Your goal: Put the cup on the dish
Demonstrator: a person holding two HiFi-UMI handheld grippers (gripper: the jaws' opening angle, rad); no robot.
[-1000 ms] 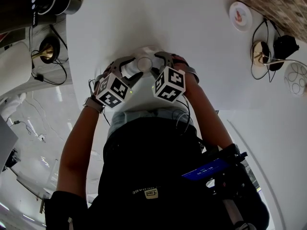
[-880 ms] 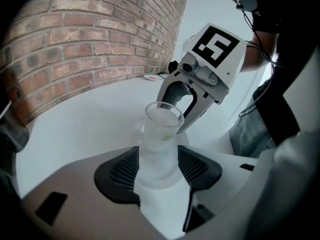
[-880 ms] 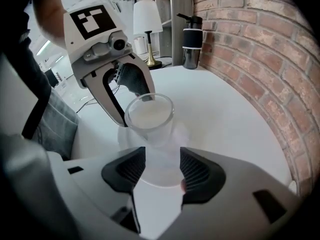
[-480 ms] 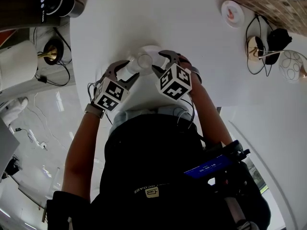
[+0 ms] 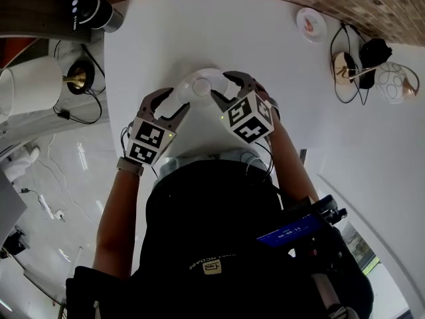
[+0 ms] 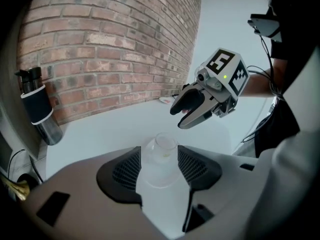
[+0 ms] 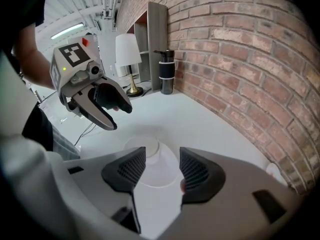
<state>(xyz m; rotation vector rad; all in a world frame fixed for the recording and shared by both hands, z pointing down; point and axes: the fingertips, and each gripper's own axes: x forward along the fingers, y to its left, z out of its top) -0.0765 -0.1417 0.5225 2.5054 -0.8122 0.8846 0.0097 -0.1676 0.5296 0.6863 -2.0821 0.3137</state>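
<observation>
A pale translucent cup point(image 5: 201, 86) stands on the white table point(image 5: 265, 52), narrow end up and wide end down. It shows between the jaws in the left gripper view point(image 6: 160, 156) and in the right gripper view point(image 7: 157, 166). My left gripper point(image 5: 176, 100) is open on the cup's left, and my right gripper point(image 5: 222, 88) is open on its right. Each is seen from the other point(image 7: 120, 119) point(image 6: 176, 119) with nothing between its fingers. A small white dish with a pink mark point(image 5: 311, 23) point(image 6: 166, 100) lies far off to the right, near the brick wall.
A black and steel bottle point(image 5: 93, 12) point(image 7: 166, 71) stands at the far left by the brick wall point(image 6: 110, 44). A lamp with a white shade point(image 7: 127, 51) and brass base point(image 5: 81, 77) is off the table's left. Cables and a black device point(image 5: 372, 48) lie on the right.
The head view has shifted. Both grippers have eased back slightly from the cup, the left one toward the near left. The cup stays where it was.
</observation>
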